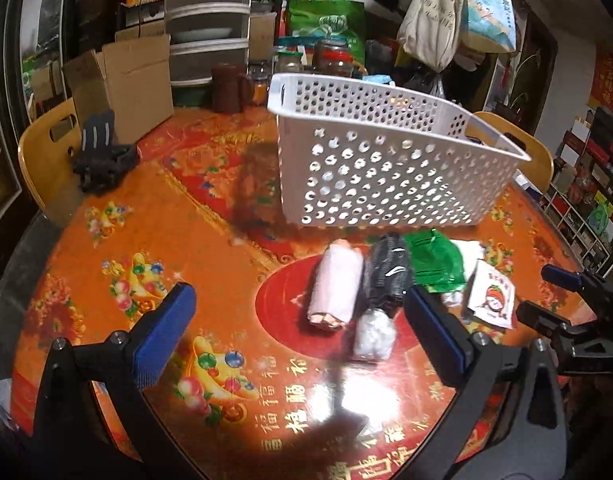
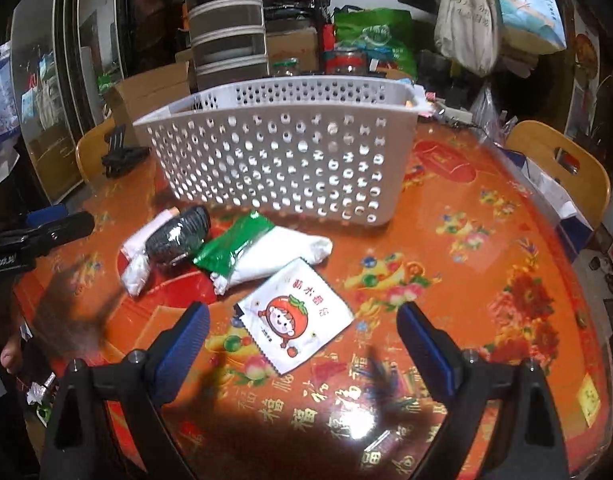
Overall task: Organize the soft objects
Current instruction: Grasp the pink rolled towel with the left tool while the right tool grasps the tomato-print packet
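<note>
A white perforated basket [image 1: 386, 152] [image 2: 282, 152] stands on the red patterned round table [image 1: 166, 248] [image 2: 466, 264]. In front of it lie a pink rolled cloth [image 1: 336, 290], a black roll in clear plastic [image 1: 386, 276] [image 2: 178, 236], a green packet [image 1: 436, 260] [image 2: 234, 248], a white soft bundle [image 2: 282, 256] and a white sachet with a cartoon tomato [image 1: 490, 296] [image 2: 296, 320]. My left gripper [image 1: 298, 328] is open and empty, just short of the pink and black rolls. My right gripper [image 2: 302, 344] is open and empty, around the sachet from above.
A black clip stand [image 1: 102, 156] [image 2: 122, 152] sits at the table's left. Wooden chairs [image 1: 46, 152] [image 2: 558, 164] stand at the edges. Cardboard boxes [image 1: 122, 80], jars [image 1: 330, 56], drawers and hanging bags crowd the far side behind the basket.
</note>
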Action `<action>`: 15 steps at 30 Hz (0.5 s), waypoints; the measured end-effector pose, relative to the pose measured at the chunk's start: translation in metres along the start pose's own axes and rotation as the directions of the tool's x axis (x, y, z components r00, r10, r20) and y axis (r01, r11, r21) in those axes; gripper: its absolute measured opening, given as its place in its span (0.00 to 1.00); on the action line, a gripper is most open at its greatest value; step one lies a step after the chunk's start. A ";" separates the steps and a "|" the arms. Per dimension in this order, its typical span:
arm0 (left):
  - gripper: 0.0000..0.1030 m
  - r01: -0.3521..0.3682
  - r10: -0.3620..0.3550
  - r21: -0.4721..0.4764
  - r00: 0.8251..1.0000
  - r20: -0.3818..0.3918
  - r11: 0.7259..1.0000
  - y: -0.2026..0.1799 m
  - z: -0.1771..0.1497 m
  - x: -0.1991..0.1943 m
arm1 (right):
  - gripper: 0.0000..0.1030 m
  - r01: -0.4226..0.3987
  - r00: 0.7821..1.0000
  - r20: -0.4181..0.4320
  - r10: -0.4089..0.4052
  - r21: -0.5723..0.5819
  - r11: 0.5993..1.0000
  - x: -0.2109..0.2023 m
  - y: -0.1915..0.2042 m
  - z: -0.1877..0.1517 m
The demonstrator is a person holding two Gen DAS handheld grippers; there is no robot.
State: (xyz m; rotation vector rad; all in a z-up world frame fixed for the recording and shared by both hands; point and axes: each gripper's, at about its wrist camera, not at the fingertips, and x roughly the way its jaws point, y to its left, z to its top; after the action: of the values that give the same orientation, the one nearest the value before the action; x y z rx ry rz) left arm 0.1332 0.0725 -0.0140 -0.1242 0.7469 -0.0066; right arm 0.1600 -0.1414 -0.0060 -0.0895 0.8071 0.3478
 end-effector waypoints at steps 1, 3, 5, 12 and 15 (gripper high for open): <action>1.00 -0.001 0.001 0.002 1.000 -0.007 1.000 0.001 0.000 0.005 | 0.92 -0.002 1.000 -0.004 0.002 0.002 1.000 0.003 0.000 0.000; 0.99 0.003 -0.003 0.009 1.000 -0.025 1.000 0.002 0.003 0.018 | 0.92 -0.001 1.000 -0.017 0.001 -0.001 1.000 0.010 0.000 0.000; 0.97 0.000 0.001 0.009 0.999 -0.044 1.000 0.004 0.005 0.030 | 0.92 0.001 1.000 -0.031 -0.001 -0.012 1.000 0.018 0.002 0.002; 0.89 -0.012 0.013 0.016 0.995 -0.098 1.000 0.005 0.007 0.061 | 0.92 0.007 0.997 -0.082 -0.009 -0.024 1.000 0.037 0.001 0.006; 0.82 -0.020 0.023 0.028 0.993 -0.114 0.999 0.004 0.006 0.070 | 0.92 0.019 0.994 -0.106 -0.023 -0.036 0.999 0.043 0.001 0.008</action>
State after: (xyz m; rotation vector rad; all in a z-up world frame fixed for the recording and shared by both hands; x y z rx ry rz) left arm 0.1883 0.0735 -0.0570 -0.0907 0.8623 -0.0032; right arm 0.1923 -0.1274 -0.0317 -0.1499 0.9052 0.3392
